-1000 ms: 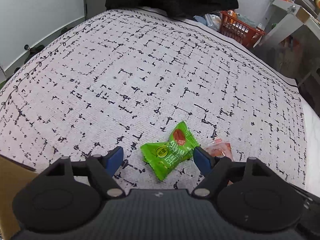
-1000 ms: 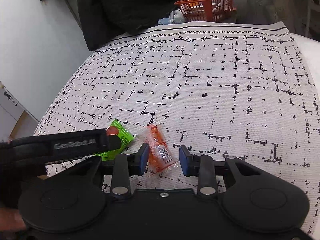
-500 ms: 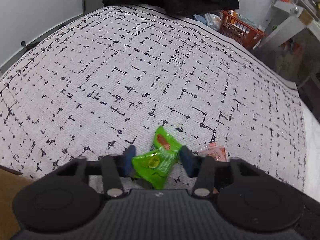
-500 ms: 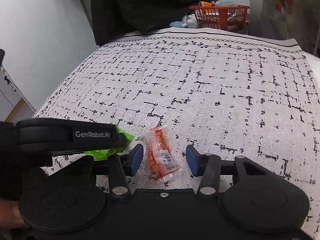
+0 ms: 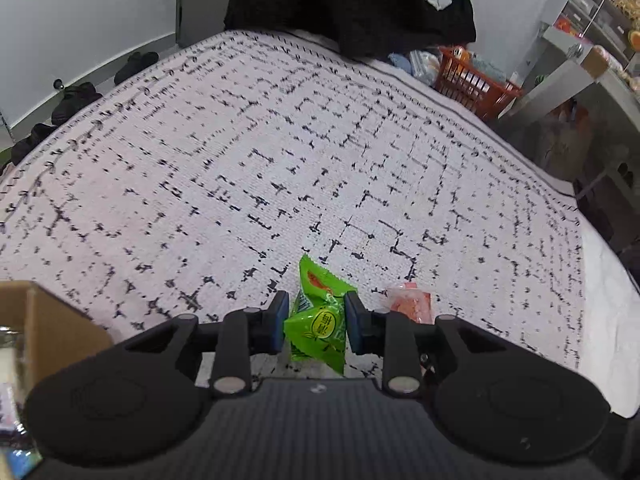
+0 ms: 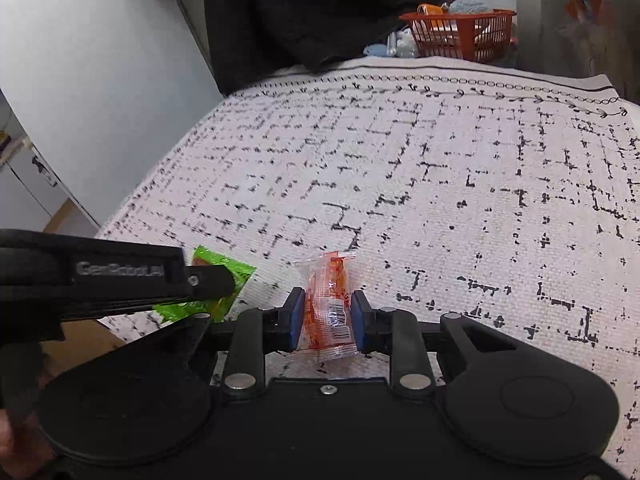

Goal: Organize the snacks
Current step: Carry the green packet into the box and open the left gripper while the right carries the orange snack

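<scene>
A green snack packet (image 5: 320, 286) sits crumpled between the blue pads of my left gripper (image 5: 317, 314), lifted a little off the black-and-white patterned cloth (image 5: 280, 160). The jaws are closing and the pads press its sides. An orange snack packet in clear wrap (image 6: 333, 276) stands between the pads of my right gripper (image 6: 326, 316), whose jaws are closing and squeeze it from both sides. In the right wrist view the left gripper (image 6: 216, 284) reaches in from the left with the green packet (image 6: 238, 274). The orange packet (image 5: 412, 306) shows just right of the left fingers.
An open cardboard box (image 5: 52, 320) stands at the near left edge. An orange plastic basket (image 6: 460, 36) and a black cloth pile (image 5: 352, 0) sit at the far end. Dark shoes (image 5: 76, 96) lie on the floor to the left.
The left jaws closed from wide apart onto the green packet and raised it slightly. The right jaws widened a little, then closed on the orange packet, which now stands upright between them.
</scene>
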`<move>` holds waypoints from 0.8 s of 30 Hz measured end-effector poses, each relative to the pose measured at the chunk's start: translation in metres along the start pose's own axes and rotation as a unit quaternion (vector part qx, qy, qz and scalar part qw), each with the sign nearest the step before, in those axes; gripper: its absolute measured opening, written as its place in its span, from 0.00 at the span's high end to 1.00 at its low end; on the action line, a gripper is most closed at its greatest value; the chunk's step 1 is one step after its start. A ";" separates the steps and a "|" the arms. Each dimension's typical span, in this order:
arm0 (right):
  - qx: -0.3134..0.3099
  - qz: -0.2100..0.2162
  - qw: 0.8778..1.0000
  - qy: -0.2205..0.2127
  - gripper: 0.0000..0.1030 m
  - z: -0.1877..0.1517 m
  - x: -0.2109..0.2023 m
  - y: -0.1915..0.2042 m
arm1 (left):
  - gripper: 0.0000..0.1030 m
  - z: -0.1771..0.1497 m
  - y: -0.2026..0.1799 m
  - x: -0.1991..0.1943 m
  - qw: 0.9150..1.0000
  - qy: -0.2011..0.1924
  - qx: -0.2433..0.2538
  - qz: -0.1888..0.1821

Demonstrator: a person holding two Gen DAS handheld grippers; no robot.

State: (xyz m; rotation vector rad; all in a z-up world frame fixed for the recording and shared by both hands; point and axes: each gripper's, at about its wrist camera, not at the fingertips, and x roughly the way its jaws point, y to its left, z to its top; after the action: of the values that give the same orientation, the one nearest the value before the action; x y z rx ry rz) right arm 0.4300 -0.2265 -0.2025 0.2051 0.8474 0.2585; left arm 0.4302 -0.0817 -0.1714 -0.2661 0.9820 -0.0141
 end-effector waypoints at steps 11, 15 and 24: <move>-0.026 0.036 0.999 -0.032 0.76 0.000 -0.043 0.027 | 0.72 -0.001 0.021 -0.075 0.999 -0.042 -0.012 0.016; -0.011 0.070 0.997 -0.033 0.76 0.000 -0.057 0.033 | 0.72 -0.005 0.039 -0.105 0.997 -0.058 -0.022 0.034; -0.026 0.119 0.992 -0.027 0.76 -0.010 -0.085 0.067 | 0.72 -0.021 0.082 -0.165 0.993 -0.081 -0.041 0.069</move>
State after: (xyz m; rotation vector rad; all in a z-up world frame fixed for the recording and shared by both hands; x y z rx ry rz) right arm 0.3590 -0.1886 -0.1298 0.2638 0.7613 0.4953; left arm 0.3119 0.0148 -0.0659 -0.2691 0.8394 0.1723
